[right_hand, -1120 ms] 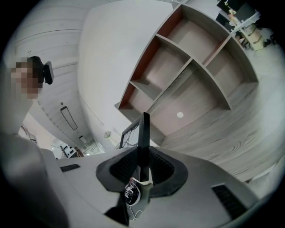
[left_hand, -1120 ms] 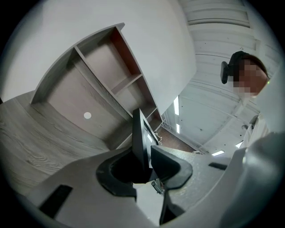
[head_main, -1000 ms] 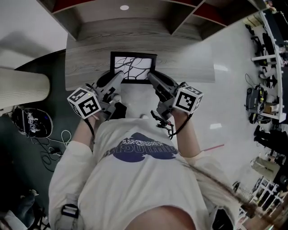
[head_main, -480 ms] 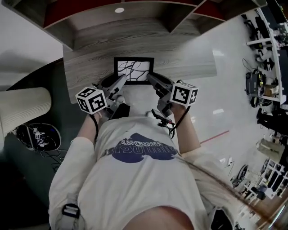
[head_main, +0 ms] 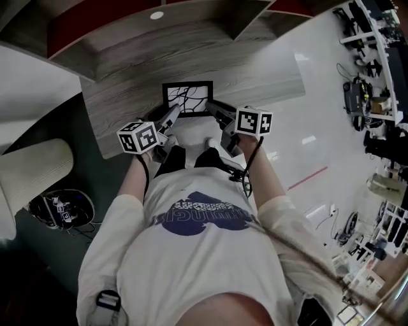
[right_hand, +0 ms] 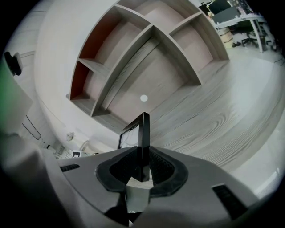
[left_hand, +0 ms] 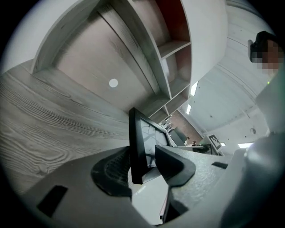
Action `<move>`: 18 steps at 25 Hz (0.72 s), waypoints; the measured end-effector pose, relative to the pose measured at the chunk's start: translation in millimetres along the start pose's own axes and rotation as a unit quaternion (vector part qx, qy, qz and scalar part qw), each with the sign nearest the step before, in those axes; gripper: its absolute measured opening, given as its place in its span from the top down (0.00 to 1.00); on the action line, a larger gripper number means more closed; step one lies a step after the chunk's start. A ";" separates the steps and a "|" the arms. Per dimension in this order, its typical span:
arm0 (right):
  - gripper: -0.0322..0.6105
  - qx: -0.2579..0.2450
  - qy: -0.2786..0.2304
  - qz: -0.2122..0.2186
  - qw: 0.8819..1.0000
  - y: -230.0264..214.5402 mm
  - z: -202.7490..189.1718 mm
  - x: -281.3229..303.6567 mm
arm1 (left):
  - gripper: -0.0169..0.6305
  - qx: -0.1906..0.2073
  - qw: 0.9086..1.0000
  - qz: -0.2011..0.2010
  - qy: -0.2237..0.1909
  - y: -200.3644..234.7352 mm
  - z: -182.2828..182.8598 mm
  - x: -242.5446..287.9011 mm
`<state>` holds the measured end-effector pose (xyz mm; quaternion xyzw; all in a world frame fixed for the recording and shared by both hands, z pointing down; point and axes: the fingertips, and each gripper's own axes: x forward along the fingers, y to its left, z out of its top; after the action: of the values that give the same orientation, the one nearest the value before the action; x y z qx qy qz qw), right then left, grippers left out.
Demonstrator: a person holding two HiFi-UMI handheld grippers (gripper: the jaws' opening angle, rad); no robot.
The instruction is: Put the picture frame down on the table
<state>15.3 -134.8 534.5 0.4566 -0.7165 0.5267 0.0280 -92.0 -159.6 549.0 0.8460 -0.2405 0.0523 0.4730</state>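
Note:
A black picture frame [head_main: 187, 98] with a white picture of dark branching lines is held above the grey wooden table [head_main: 121, 108], near its front edge. My left gripper [head_main: 172, 117] is shut on the frame's lower left edge, and my right gripper [head_main: 210, 109] is shut on its lower right edge. In the left gripper view the frame [left_hand: 139, 147] stands edge-on between the two dark pads. In the right gripper view the frame's edge [right_hand: 143, 138] is pinched tight between both pads. Whether the frame touches the tabletop is hidden.
A wooden shelf unit [head_main: 159, 32] with red-lined compartments rises at the table's far side, with a round white spot [head_main: 156, 14] on its back panel. A pale cylinder [head_main: 29, 175] lies at the left, over cables [head_main: 60, 207] on the dark floor. Cluttered benches [head_main: 376, 70] stand far right.
Both grippers and the frame have moved further from the person's body, toward the shelf unit. The head view has swung, so the table now appears tilted.

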 end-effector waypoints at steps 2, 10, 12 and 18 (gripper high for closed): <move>0.84 0.002 0.007 -0.008 1.000 -7.8 -1.4 4.2 | 0.73 -0.004 1.000 0.010 0.001 5.7 -4.5 3.8; 0.83 -0.006 0.051 -0.011 0.999 -32.6 -5.5 27.8 | 0.72 -0.021 0.998 0.064 -0.013 31.7 -19.2 13.8; 0.83 -0.013 0.069 -0.010 0.997 -38.2 -7.6 33.3 | 0.72 -0.029 0.996 0.081 -0.015 36.3 -24.9 14.4; 0.83 -0.024 0.113 -0.010 0.993 -58.2 -8.2 52.0 | 0.71 -0.027 0.990 0.136 -0.008 54.7 -33.2 23.8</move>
<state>21.2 -162.6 607.7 0.4007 -0.7161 0.5576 0.1252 -91.5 -164.6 617.1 0.7926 -0.3589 0.1025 0.4822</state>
